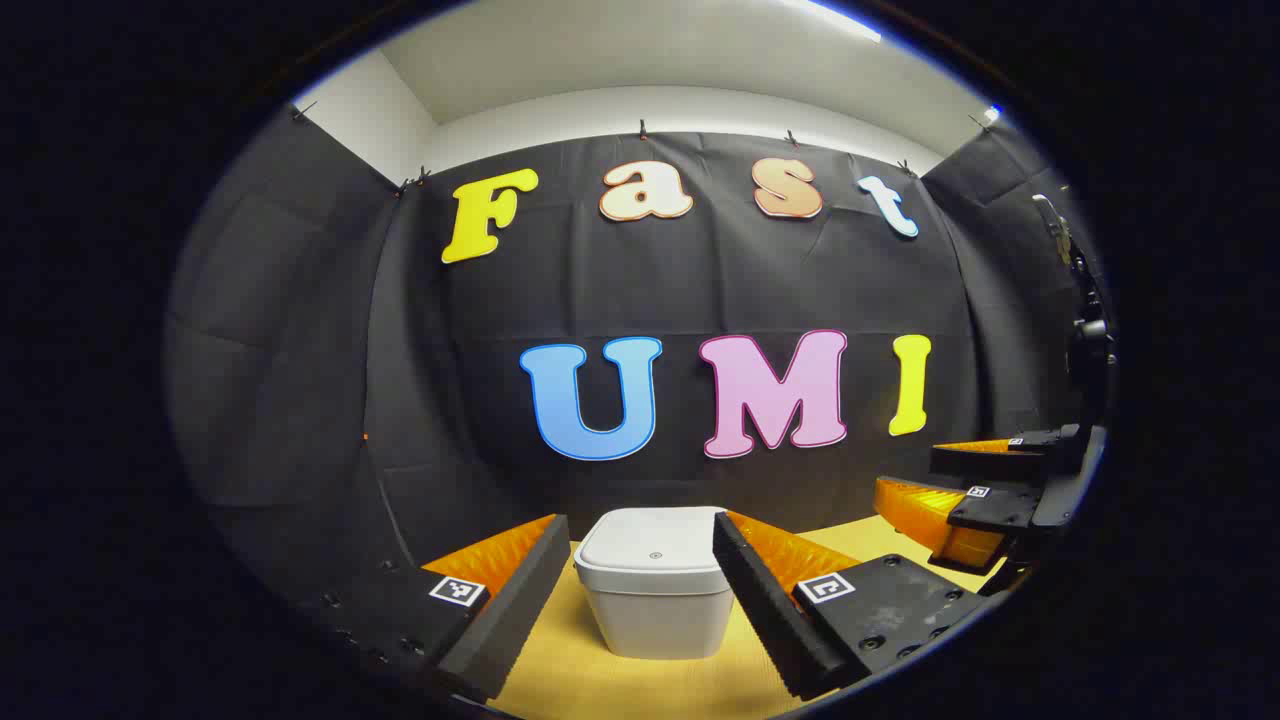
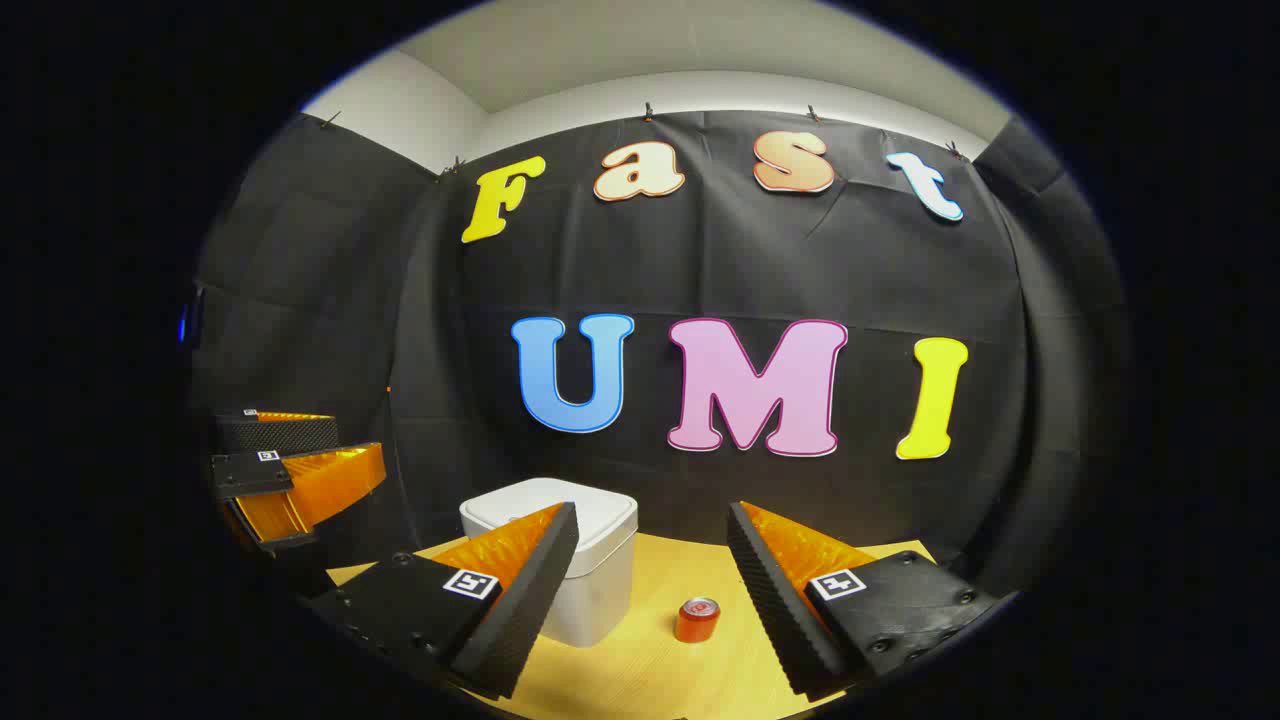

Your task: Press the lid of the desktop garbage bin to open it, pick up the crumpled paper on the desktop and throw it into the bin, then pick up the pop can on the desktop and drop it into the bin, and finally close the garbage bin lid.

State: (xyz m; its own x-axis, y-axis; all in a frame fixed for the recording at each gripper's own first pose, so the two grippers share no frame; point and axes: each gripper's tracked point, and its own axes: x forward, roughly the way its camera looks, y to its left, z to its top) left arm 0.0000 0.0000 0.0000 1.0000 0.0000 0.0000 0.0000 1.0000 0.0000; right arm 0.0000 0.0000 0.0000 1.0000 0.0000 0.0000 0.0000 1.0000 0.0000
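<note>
White plastic bin (image 1: pixel 655 585), lid (image 1: pixel 652 545) shut, stands on the desk (image 1: pixel 570 670) directly ahead of the left gripper (image 1: pixel 640 575), framed between its jaws, which are spread wide and grasp nothing. The body looks rigid and light, so it may slide under a sideways push. Press straight down near the small mark at the lid centre; do not grip the walls.

In the right gripper view the bin (image 2: pixel 590 590) sits behind the left jaw of the right gripper (image 2: pixel 650 590), whose jaws are likewise released and empty. The can (image 2: pixel 697 620) stands upright between those jaws, ahead of the tips, just beside the bin. It is probably empty: light, thin-walled, smooth, easily dented. Take it across the mid-body with moderate force. Crumpled paper: location cannot be told.
</note>
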